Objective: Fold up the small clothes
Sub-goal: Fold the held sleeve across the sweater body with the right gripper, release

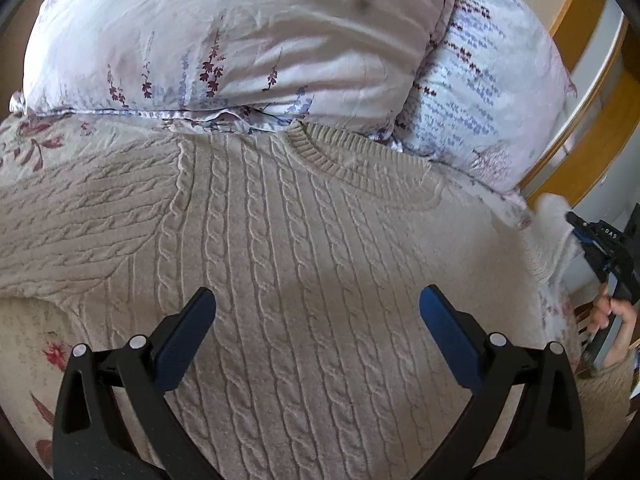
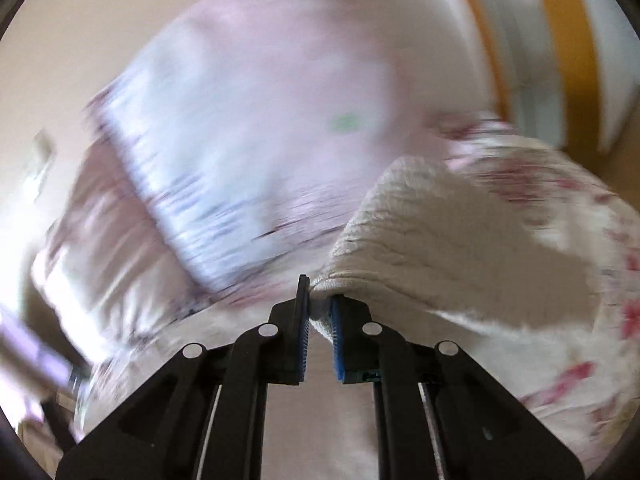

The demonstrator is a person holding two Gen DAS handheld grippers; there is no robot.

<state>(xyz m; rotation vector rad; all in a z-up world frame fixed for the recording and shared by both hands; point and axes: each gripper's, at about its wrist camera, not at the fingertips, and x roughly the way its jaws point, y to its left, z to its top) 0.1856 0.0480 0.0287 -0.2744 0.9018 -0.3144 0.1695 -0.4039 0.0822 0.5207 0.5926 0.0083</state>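
A beige cable-knit sweater (image 1: 304, 240) lies flat, front up, on a floral bedspread, its ribbed collar (image 1: 332, 156) toward the pillows. My left gripper (image 1: 318, 304) hovers open and empty over the sweater's chest. My right gripper (image 2: 320, 300) is shut on the sweater's right sleeve (image 2: 432, 240) and holds it lifted off the bed. The right gripper also shows at the right edge of the left wrist view (image 1: 580, 228), with the sleeve end (image 1: 556, 216) in it. The right wrist view is blurred by motion.
Two floral pillows (image 1: 240, 40) (image 1: 480, 92) lie just beyond the collar. The bedspread (image 1: 36, 344) shows at the left. A wooden bed frame (image 1: 588, 92) runs along the right side. The person's hand (image 1: 608, 312) holds the right gripper.
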